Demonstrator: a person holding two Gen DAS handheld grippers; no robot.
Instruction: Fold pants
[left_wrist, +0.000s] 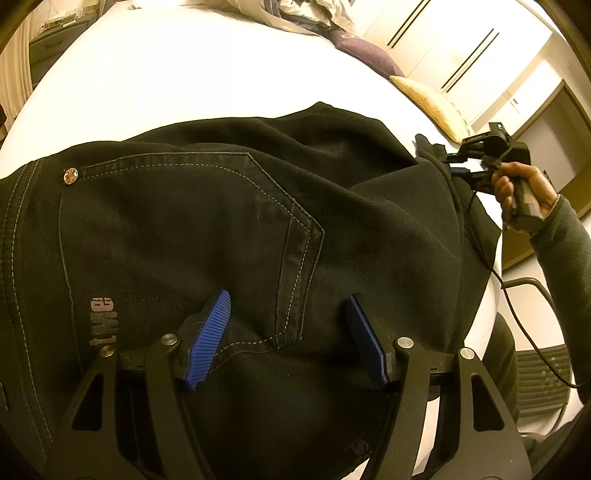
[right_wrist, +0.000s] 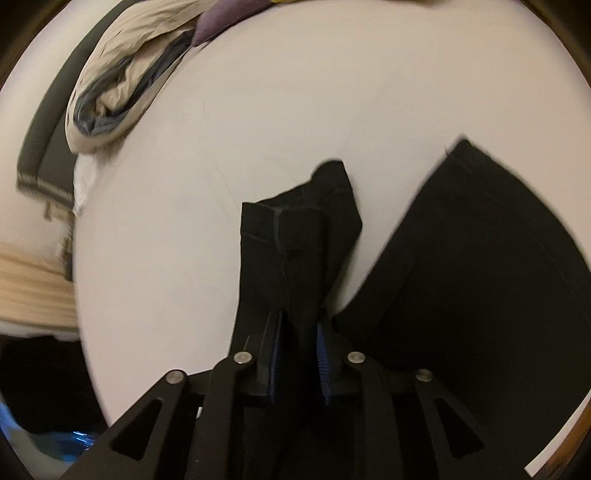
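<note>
A: Where are the black denim pants with grey stitching (left_wrist: 229, 221)?

B: Spread seat-up across the round white table (left_wrist: 166, 85); the back pocket (left_wrist: 207, 236) lies just ahead of the left gripper (left_wrist: 288, 332), whose blue ribbed pads (left_wrist: 208, 339) stand wide apart over the cloth, holding nothing; whether they touch it I cannot tell.

A: And the right gripper (right_wrist: 298, 354)?

B: Its jaws are pinched together on a leg hem of the pants, the cuff (right_wrist: 295, 229) hanging forward past the fingertips, beyond the pocket end of the garment.

A: How will the fabric handle?

B: I judge it soft but weighty, a thick weave that drapes and holds a crease; seams and hems are the firm places to grip, so the waistband or pocket edge suits the free gripper.

A: Anything unclear?

B: The waistband runs out of frame; the second leg (right_wrist: 480, 258) is blurred; the beige bundle of cloth (right_wrist: 122, 81) across the table from the pants is hard to identify.
</note>
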